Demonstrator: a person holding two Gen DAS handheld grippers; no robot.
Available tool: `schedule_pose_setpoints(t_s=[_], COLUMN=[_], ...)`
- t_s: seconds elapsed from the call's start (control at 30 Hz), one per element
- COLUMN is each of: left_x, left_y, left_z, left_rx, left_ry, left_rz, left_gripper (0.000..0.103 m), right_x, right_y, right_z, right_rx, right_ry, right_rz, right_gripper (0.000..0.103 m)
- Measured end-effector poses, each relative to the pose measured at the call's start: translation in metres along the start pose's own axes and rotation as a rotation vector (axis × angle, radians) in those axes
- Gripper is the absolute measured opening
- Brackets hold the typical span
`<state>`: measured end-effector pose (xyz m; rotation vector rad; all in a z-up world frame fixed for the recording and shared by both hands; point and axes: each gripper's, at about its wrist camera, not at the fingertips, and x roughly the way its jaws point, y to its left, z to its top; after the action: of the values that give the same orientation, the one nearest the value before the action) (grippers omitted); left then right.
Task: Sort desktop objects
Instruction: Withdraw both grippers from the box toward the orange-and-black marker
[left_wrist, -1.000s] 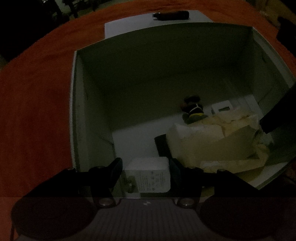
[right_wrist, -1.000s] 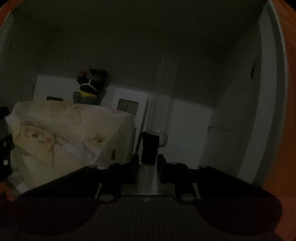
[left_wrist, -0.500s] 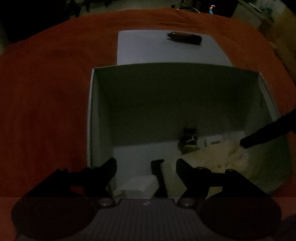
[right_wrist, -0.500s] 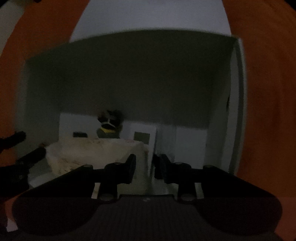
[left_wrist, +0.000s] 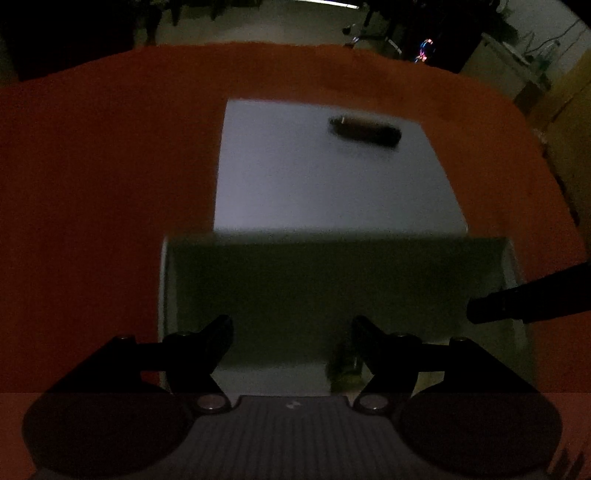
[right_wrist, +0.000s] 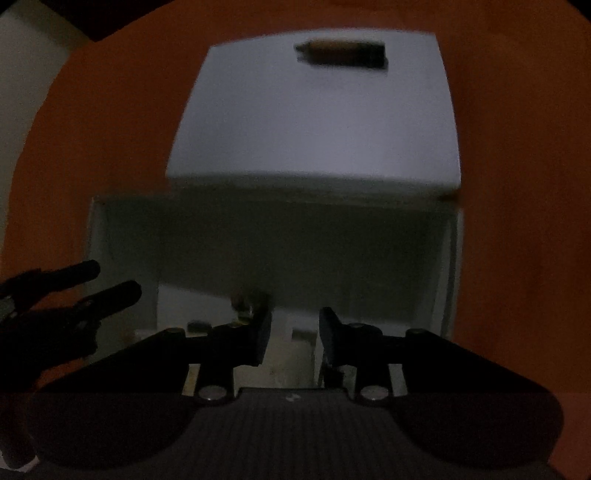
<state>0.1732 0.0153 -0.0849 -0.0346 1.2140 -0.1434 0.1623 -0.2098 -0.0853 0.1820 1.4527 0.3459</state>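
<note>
Now that both grippers are rising clear of the white box (left_wrist: 168, 295), the left gripper (left_wrist: 291, 332) is showing wide, empty jaws, its white charger left inside. The right gripper (right_wrist: 293, 332) is holding narrow jaws on nothing. A dark cylinder (left_wrist: 364, 131) is waiting on the box lid (left_wrist: 314, 184) over the orange worktop (left_wrist: 92, 184), probably next.

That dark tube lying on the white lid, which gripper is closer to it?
Hard to tell. The left gripper and the right gripper both hang empty over the open box, and the dark tube lies well beyond both.
</note>
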Motion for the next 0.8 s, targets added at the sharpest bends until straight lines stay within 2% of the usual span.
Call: schedule_pose_setpoints(t_s=[0.33, 0.5, 0.7, 0.8], left_x=[0.020, 0.039, 0.070, 0.095], left_y=[-0.009, -0.008, 0.002, 0.011], left_z=[0.074, 0.098, 0.132, 0.152], left_rx=[-0.002, -0.040, -0.109, -0.184], left_ry=[-0.043, -0.030, -0.027, -0.023], left_rz=[0.001, -0.008, -0.017, -0.029], left_gripper=[0.068, 0.068, 0.068, 0.068], right_x=[-0.025, -0.009, 0.010, 0.023], right_y=[-0.013, -0.033, -0.061, -0.068], right_z=[0.082, 0.119, 0.162, 0.179], right_rx=[0.005, 0.050, 0.150, 0.165], right_ry=[-0.127, -0.151, -0.158, -0.162], right_rz=[-0.010, -0.029, -0.008, -0.021], right_gripper=[0.034, 0.035, 0.039, 0.041])
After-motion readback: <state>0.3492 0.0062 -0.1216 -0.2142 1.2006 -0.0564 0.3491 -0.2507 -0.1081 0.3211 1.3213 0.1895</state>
